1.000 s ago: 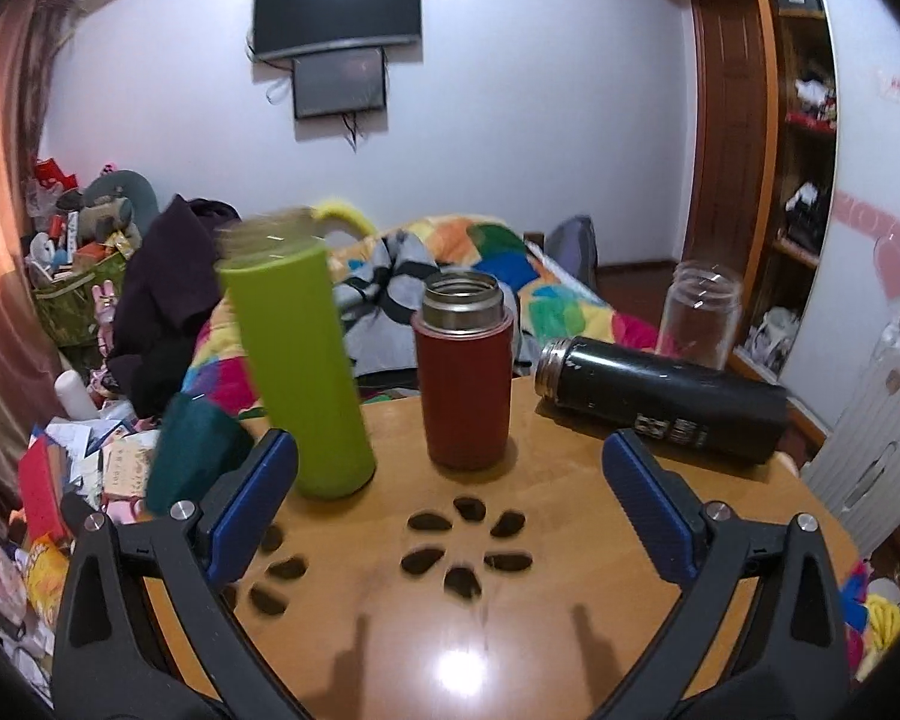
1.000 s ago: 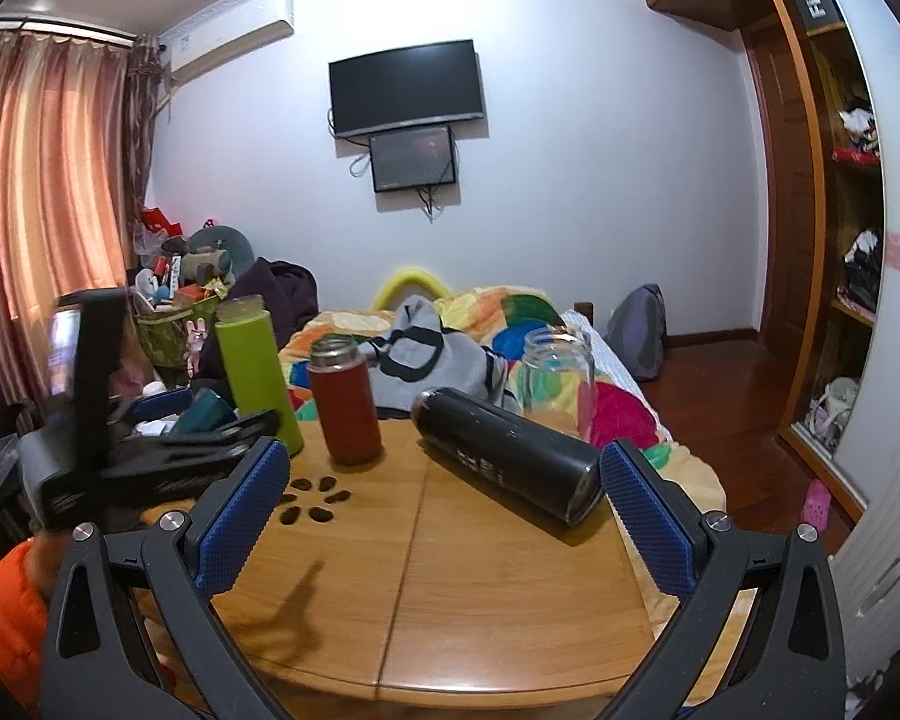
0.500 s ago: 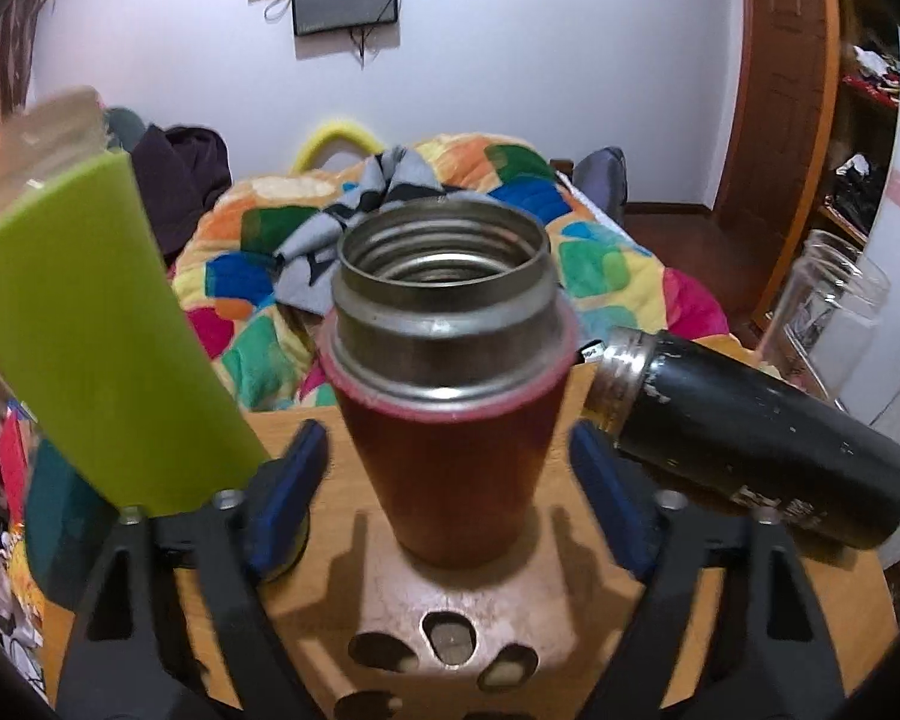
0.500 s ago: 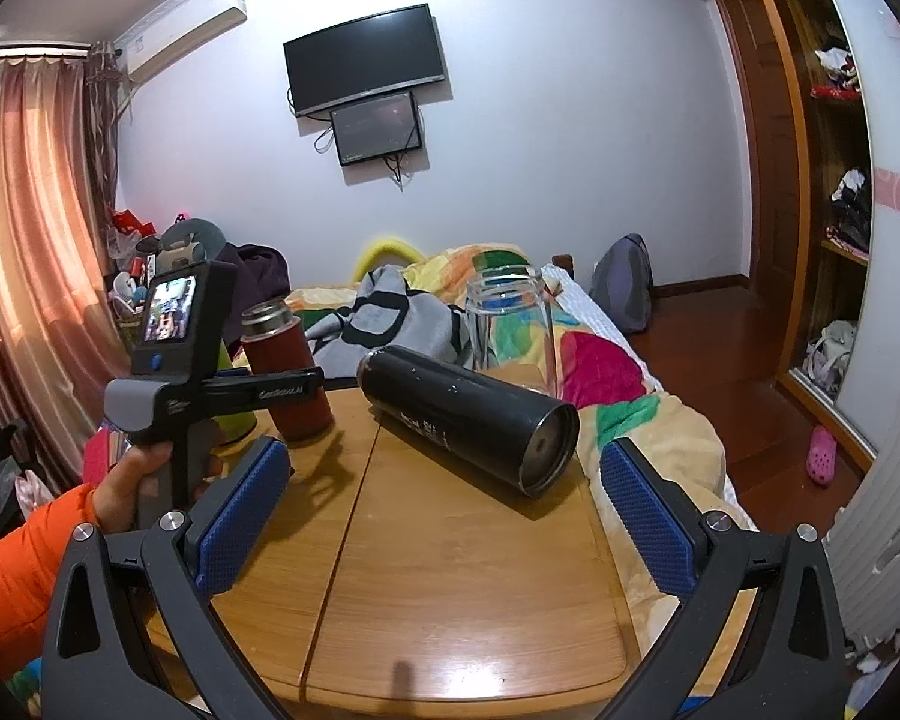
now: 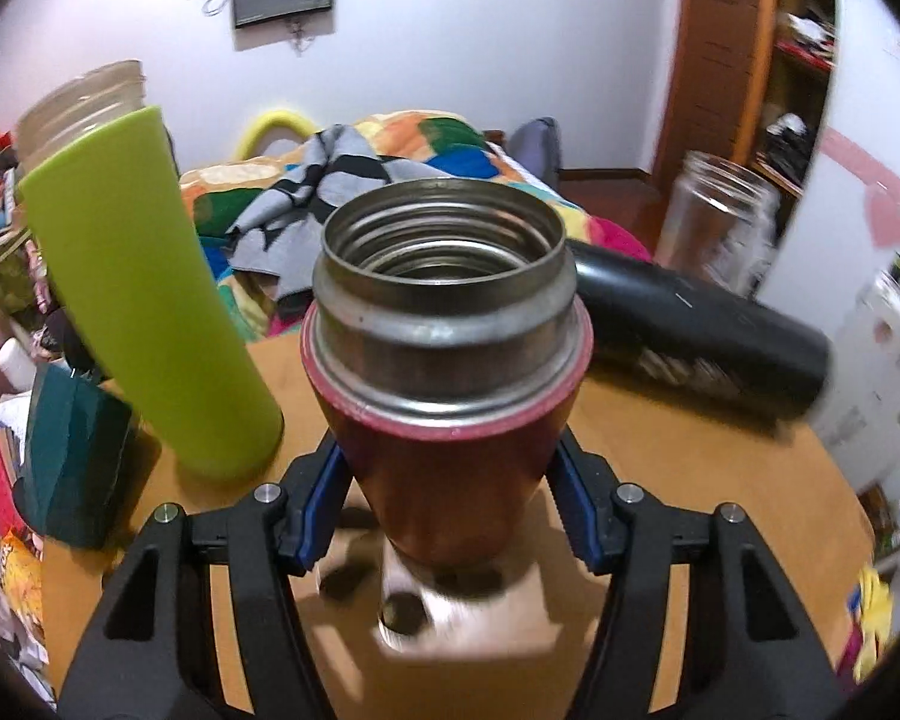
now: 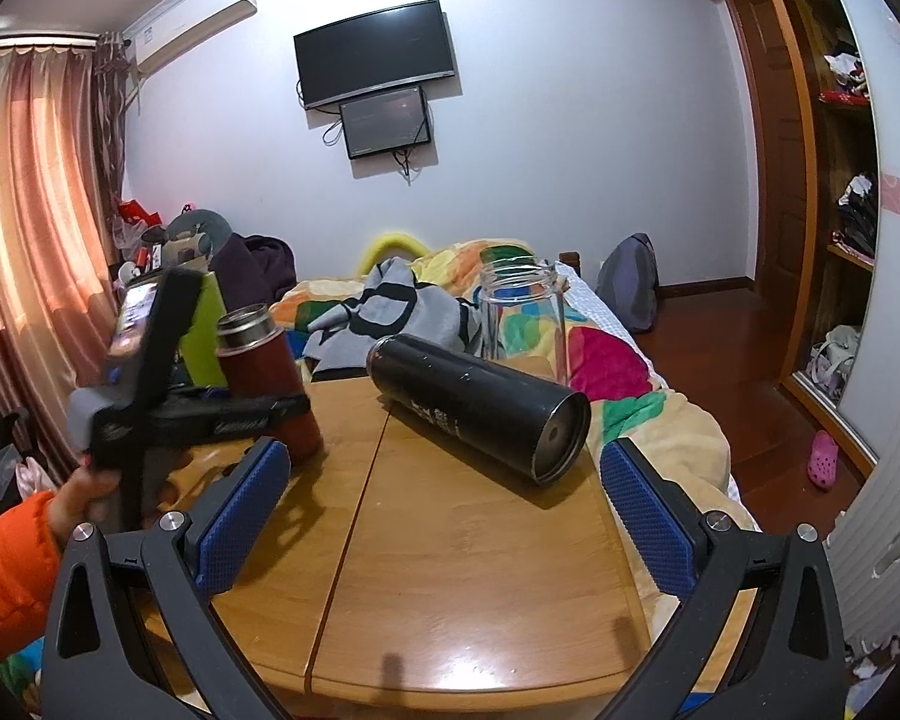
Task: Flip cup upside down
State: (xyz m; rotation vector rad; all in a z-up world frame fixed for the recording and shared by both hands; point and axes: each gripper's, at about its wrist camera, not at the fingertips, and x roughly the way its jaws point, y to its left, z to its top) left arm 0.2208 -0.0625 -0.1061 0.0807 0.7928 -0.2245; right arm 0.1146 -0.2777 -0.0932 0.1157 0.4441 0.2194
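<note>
A dark red steel cup (image 5: 450,420) with an open metal mouth stands upright on the round wooden table (image 5: 690,480). My left gripper (image 5: 450,504) has its blue pads against both sides of the cup's lower body and is shut on it. In the right wrist view the same cup (image 6: 267,378) stands at the table's left with the left gripper (image 6: 294,405) around it. My right gripper (image 6: 444,528) is open and empty over the table's near side.
A tall green bottle (image 5: 144,294) stands left of the cup. A black flask (image 6: 480,408) lies on its side mid-table. A clear glass jar (image 6: 522,312) stands behind it. A teal box (image 5: 72,456) sits at the left edge. A bed lies beyond the table.
My left gripper has moved forward to the red cup and closed its pads on it. My right gripper has moved slightly closer to the black flask and stays open.
</note>
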